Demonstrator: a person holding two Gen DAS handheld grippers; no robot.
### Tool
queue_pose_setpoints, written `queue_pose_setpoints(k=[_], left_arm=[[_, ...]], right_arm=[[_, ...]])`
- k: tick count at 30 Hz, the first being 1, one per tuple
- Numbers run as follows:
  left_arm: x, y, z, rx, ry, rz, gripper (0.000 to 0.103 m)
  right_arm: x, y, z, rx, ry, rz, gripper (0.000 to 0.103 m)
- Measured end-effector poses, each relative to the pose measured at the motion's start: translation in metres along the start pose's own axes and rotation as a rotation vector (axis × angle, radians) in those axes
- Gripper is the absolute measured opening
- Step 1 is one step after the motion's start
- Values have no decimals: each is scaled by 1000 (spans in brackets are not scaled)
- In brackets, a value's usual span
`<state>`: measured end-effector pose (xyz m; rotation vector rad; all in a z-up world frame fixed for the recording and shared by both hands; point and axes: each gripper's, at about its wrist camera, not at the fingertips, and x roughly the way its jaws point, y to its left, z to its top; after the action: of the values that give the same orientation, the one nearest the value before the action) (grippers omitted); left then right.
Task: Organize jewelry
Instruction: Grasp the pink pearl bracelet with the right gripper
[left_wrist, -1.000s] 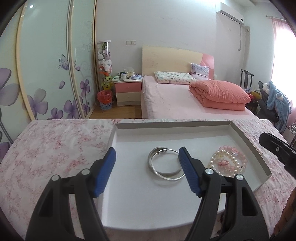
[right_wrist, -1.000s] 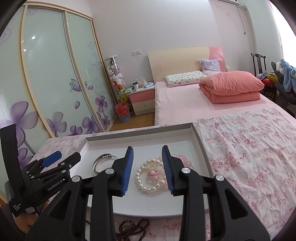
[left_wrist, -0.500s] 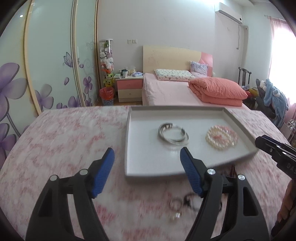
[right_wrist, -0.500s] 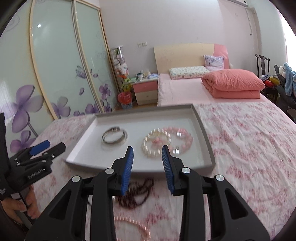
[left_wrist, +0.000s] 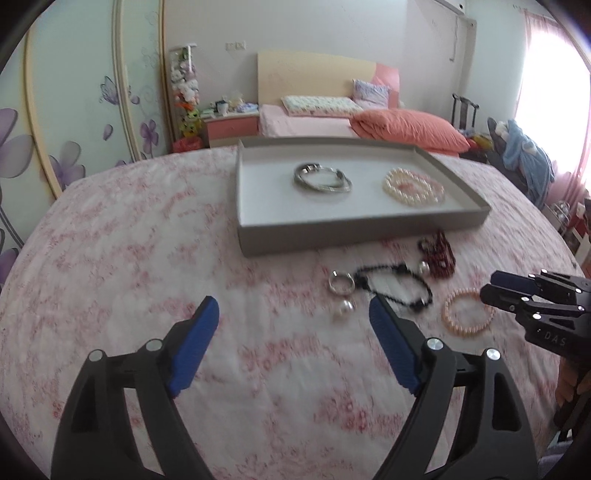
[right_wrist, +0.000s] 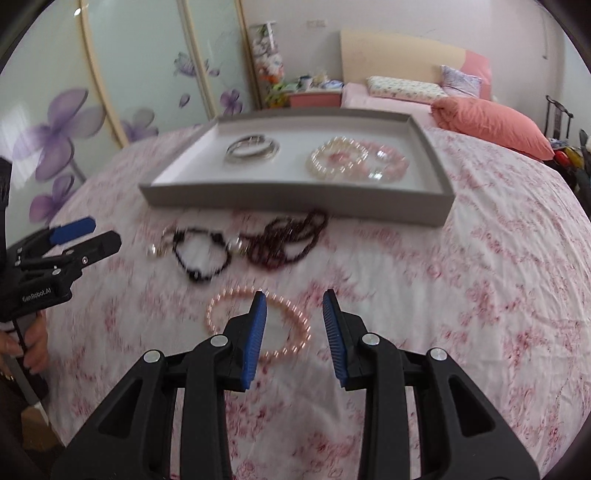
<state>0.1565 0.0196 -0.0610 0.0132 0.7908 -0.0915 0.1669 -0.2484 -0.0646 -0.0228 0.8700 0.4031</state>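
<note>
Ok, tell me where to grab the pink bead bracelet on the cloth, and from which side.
Pinch the bracelet at its right arc, coming straight down with the right hand-held gripper. It lies flat as an open loop, so one finger can drop inside the ring and one outside. The open jaws already straddle that arc; the black cord lies apart.

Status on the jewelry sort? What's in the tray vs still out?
Done: silver bangles and a pearl bracelet lie in the grey tray. In hand: nothing; both claws, left and right, are open. Left on the cloth: pink bead bracelet, black cord, dark red beads, ring.
</note>
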Motion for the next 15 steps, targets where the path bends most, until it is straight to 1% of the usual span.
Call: queue_pose_setpoints(k=[3,4,5,6,8,11,13,15], left_arm=[[4,-5,-2,17,23,-6,82],[5,-7,-4,25,30,-7,82],[6,-8,-5,31,34,-8,82],[6,-11,-5,36,37,-9,82],[8,-15,-5,50,48,-11,82],[12,-21,-6,67,67,-9,82],[15,-25,-6,76,80,-7,82],[18,-29,-7,83,89,-5,81]], right_arm=[[7,4,-5,-25,35,-17,24],[8,4,-6,-28,38,-22,23],[8,5,-6,-37,37,-32,20],[8,6,-6,-51,39,-47,14],[9,6,-6,-59,37,-73,9],[7,-7,-6,-9,27,-143,7],[6,-22,-4,52,18,-192,7],[4,-34,-4,96,13,-217,7]])
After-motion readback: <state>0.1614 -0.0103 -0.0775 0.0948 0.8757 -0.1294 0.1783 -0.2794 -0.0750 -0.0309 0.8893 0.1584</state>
